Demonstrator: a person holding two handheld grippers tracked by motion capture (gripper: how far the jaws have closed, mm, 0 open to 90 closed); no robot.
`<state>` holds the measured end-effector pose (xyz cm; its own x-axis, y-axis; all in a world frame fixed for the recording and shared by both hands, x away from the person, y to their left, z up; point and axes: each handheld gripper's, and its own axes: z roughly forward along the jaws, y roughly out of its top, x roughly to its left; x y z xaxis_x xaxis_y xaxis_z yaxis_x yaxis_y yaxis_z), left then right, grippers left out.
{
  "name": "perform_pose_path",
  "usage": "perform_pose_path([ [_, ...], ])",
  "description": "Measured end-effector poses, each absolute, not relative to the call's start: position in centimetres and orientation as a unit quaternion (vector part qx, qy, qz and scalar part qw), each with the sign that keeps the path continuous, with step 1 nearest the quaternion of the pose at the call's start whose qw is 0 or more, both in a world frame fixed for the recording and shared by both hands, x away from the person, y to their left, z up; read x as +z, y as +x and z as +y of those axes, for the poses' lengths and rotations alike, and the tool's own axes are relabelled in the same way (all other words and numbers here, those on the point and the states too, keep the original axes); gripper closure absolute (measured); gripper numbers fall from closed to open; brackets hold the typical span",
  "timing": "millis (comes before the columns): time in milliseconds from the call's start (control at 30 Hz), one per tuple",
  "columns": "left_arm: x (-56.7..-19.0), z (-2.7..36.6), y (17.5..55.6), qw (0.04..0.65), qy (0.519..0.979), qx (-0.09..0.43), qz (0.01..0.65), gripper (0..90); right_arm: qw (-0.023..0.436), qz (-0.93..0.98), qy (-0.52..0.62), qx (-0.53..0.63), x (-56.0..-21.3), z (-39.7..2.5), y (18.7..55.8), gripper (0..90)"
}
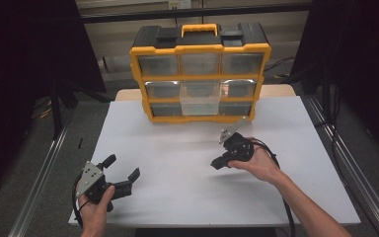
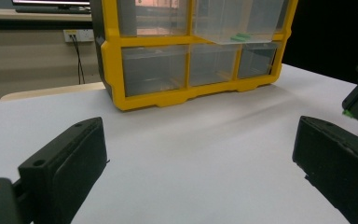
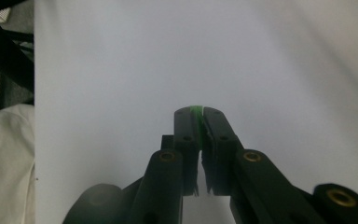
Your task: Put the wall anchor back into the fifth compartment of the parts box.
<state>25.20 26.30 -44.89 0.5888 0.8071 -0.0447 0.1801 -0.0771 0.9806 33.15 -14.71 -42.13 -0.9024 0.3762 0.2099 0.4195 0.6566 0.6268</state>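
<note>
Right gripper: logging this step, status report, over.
Right gripper shut on small green piece, above table. Left gripper open, empty. Organizer's middle drawer pulled out. Nothing between.

A yellow-and-black organizer [image 1: 200,74] is standing upright at the far edge of the white bench [image 1: 177,163], its handle [image 1: 199,28] on top. One clear middle drawer [image 1: 200,101] is sticking out, and green bits [image 2: 240,36] are lying in it. A wall socket [image 2: 79,35] is showing behind, cords hanging from it.

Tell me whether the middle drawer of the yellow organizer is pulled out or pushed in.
Pulled out. The middle drawer juts forward past the organizer's yellow frame, and small green pieces lie inside it.
</note>
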Motion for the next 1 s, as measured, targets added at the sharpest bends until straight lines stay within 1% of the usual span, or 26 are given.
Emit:
perform_pose_path([
  [100,-44.9,26.3,25.2,0.577,0.678,0.272,0.366,3.0,0.030,-0.897,-0.212,-0.386,-41.2,-15.1,33.0,84.7],
  [267,-44.8,26.6,25.1,0.573,0.684,0.274,0.360,3.0,0.017,-0.895,-0.210,-0.393,-40.2,-15.3,33.0,84.7],
  [367,-44.9,26.4,25.1,0.578,0.678,0.272,0.363,3.0,0.012,-0.889,-0.213,-0.406,-39.1,-15.5,33.3,84.7],
  [467,-44.8,26.4,25.0,0.573,0.681,0.274,0.363,3.0,-0.001,-0.885,-0.217,-0.413,-37.9,-15.7,33.5,84.7],
  [567,-44.8,26.3,25.1,0.584,0.674,0.271,0.361,3.0,-0.011,-0.880,-0.217,-0.423,-36.8,-15.7,33.9,84.7],
  [667,-44.8,26.6,25.1,0.578,0.684,0.271,0.354,3.0,-0.021,-0.878,-0.212,-0.428,-35.7,-15.7,34.5,84.7],
  [733,-44.8,26.6,25.1,0.573,0.684,0.280,0.354,3.1,-0.028,-0.876,-0.207,-0.434,-34.8,-15.8,34.9,84.7],
  [833,-44.8,26.4,25.1,0.584,0.675,0.271,0.360,3.0,-0.041,-0.874,-0.199,-0.442,-33.2,-15.8,35.5,84.7],
  [1000,-44.9,26.3,25.1,0.575,0.683,0.275,0.356,3.0,-0.066,-0.873,-0.182,-0.448,-30.7,-15.6,36.4,84.7],
])
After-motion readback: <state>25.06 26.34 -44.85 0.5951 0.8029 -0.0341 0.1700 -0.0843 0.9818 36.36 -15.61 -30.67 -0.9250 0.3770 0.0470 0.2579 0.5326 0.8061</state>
